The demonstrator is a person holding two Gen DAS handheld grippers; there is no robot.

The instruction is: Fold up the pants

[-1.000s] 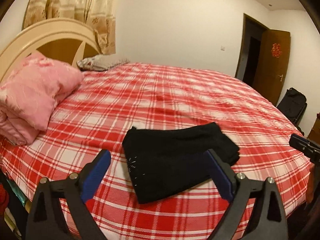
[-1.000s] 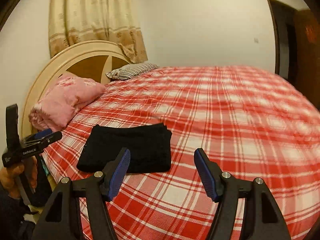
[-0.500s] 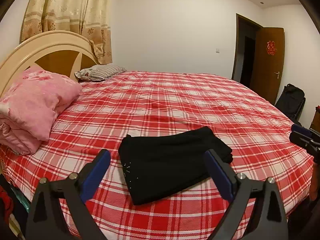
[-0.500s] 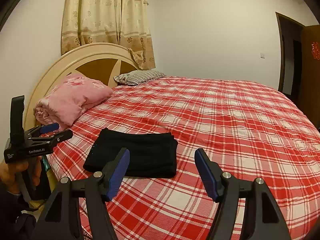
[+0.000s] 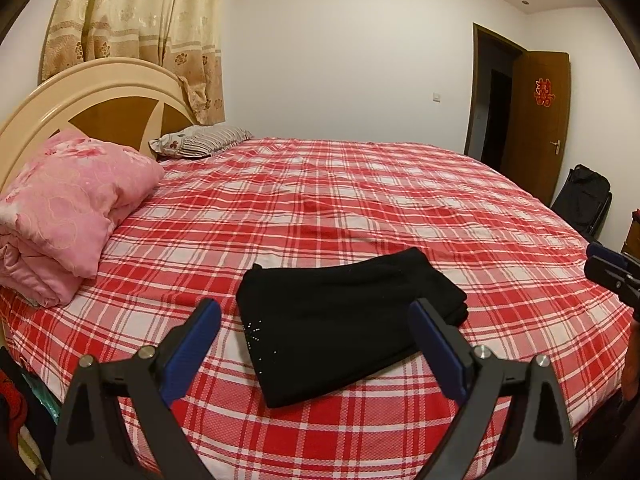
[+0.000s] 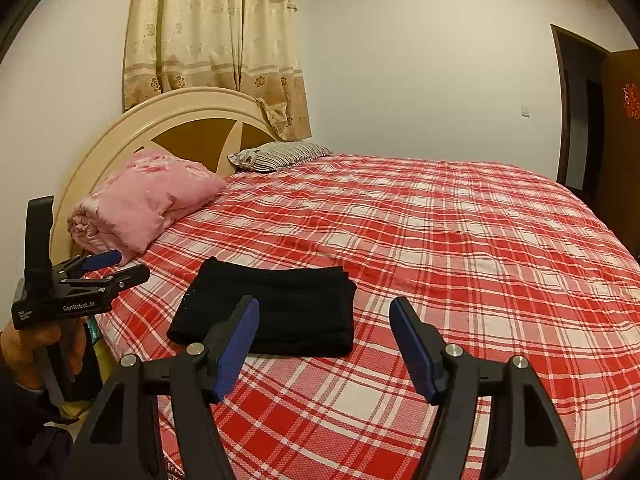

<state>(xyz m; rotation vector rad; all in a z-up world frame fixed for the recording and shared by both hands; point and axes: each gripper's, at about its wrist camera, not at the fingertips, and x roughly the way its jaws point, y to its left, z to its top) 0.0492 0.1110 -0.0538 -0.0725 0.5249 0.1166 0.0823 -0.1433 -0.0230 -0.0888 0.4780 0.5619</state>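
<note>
Holding both hand-held grippers wide open and empty, left (image 5: 314,342) and right (image 6: 324,344), we have pulled back and risen from the black pants (image 5: 344,320), folded at six o'clock on the bed (image 5: 360,200); folding looks finished.

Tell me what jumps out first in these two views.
The red plaid bed fills both views, with folded black pants lying near its front edge. A pink quilt is bundled by the headboard. Both grippers, left and right, hang open and empty.
</note>
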